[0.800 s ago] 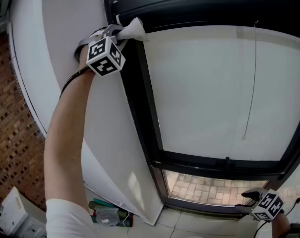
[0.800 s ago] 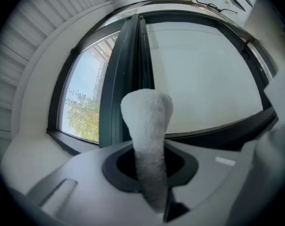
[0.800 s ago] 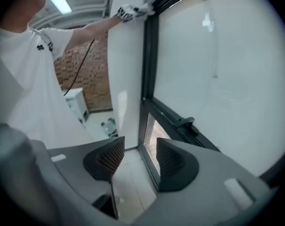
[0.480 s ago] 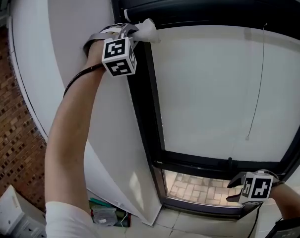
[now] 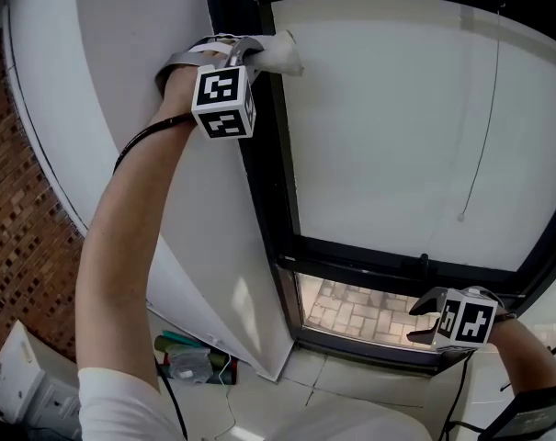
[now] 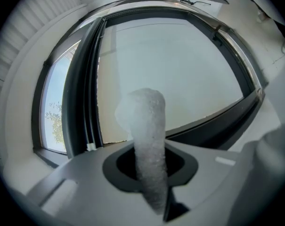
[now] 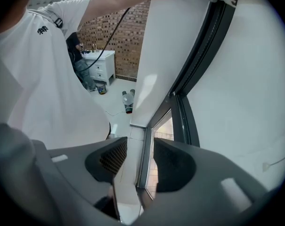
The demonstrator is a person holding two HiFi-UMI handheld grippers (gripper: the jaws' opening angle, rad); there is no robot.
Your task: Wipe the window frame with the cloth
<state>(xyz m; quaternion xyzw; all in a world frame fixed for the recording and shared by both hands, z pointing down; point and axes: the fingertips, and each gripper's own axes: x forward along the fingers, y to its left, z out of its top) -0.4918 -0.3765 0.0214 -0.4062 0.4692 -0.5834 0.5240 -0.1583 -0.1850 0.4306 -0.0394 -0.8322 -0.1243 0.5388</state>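
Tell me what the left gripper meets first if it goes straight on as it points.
Probably the white blind, beside the dark window frame; the held cloth would touch first. Depth is unclear.

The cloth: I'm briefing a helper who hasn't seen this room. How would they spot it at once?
Find the big dark window frame. High on its left upright, the left gripper is clamped on the cloth. It is the only soft white wad by the black frame.

No legible text or numbers, only a small dark unreadable emblem (image 7: 42, 30) on the white sleeve (image 7: 69, 8)
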